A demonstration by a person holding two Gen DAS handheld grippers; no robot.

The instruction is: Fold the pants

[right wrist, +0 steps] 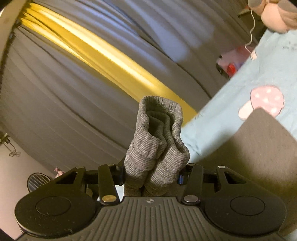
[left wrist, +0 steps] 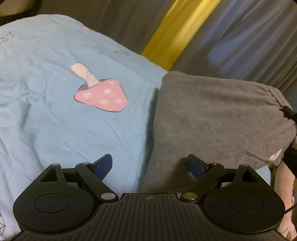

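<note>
Grey fleece pants point(left wrist: 213, 115) lie on a light blue bedsheet point(left wrist: 55, 111) with a pink mushroom print point(left wrist: 102, 94). Above the pants' left edge my left gripper point(left wrist: 149, 161) hovers open, its blue pads point(left wrist: 104, 165) holding nothing. In the right wrist view my right gripper point(right wrist: 151, 176) is shut on the two ribbed leg cuffs point(right wrist: 157, 129), bunched together and sticking up between the jaws. It is raised off the bed. A blurred stretch of grey pants cloth point(right wrist: 263, 148) trails off to the right. At the right edge of the left wrist view, black gripper parts point(left wrist: 289, 113) touch the pants' far end.
Grey curtains point(right wrist: 55, 111) with a yellow strip point(right wrist: 111, 61) hang behind the bed. A plush toy point(right wrist: 278, 16), a white cable point(right wrist: 250, 37) and pink and red items point(right wrist: 232, 64) are past the bed's far corner. A round black fan point(right wrist: 37, 181) stands low on the left.
</note>
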